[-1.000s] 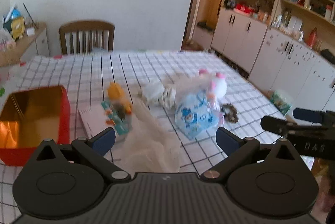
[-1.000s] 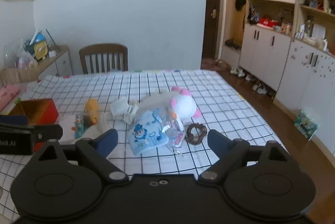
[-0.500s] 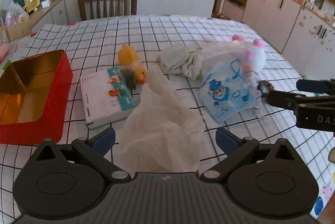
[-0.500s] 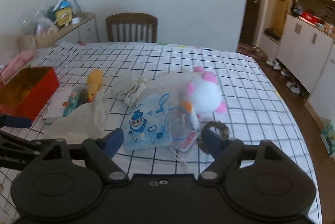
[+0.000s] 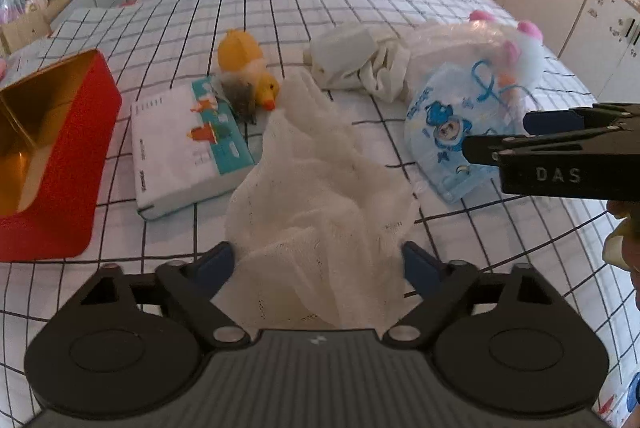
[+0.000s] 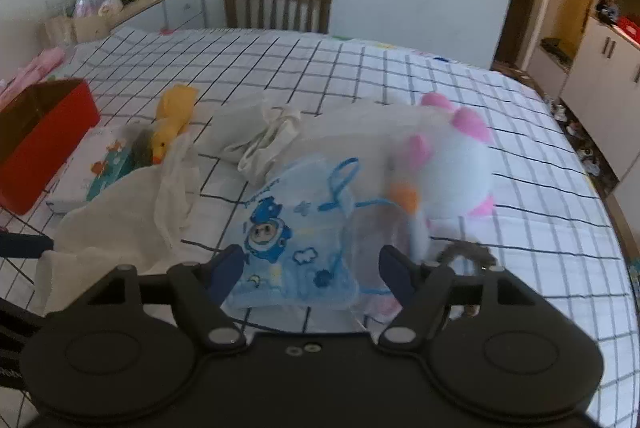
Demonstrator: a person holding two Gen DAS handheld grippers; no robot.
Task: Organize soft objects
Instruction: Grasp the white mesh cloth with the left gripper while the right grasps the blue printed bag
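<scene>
- Left wrist view: the left tongs [image 5: 316,262] point steeply down at a checked cloth-covered surface [image 5: 360,11], their jaws closing, with the near end of a white gauze cloth [image 5: 320,187] between them. Whether the pads already press on it cannot be told.
- The gauze cloth lies crumpled in a long strip, its long axis running from the tongs away toward a yellow duck toy [image 5: 248,67], where it narrows to a tip just beside the duck's beak.
- The duck lies on its side, beak toward the gauze, partly resting on a flat white pack with teal print [image 5: 188,147].
- An open red tin with a gold inside [image 5: 56,155] sits at the left, just beside the pack.
- Beyond the gauze, a bundle of cream fabric [image 5: 360,63] lies in a heap.
- Right wrist view: the right tongs [image 6: 312,274] hang over the near edge of a pale blue cartoon-print bag [image 6: 292,228], jaws closing, the bag between them but not clearly pinched.
- The bag lies flat, its drawstring end pointing away toward a white and pink plush toy [image 6: 452,163], which touches it. The plush appears wrapped in clear film and is blurred.
- A dark ring-shaped item [image 6: 468,254], too blurred to name, sits just right of the tongs.
- A wooden chair [image 6: 278,5] stands at the far edge.
</scene>
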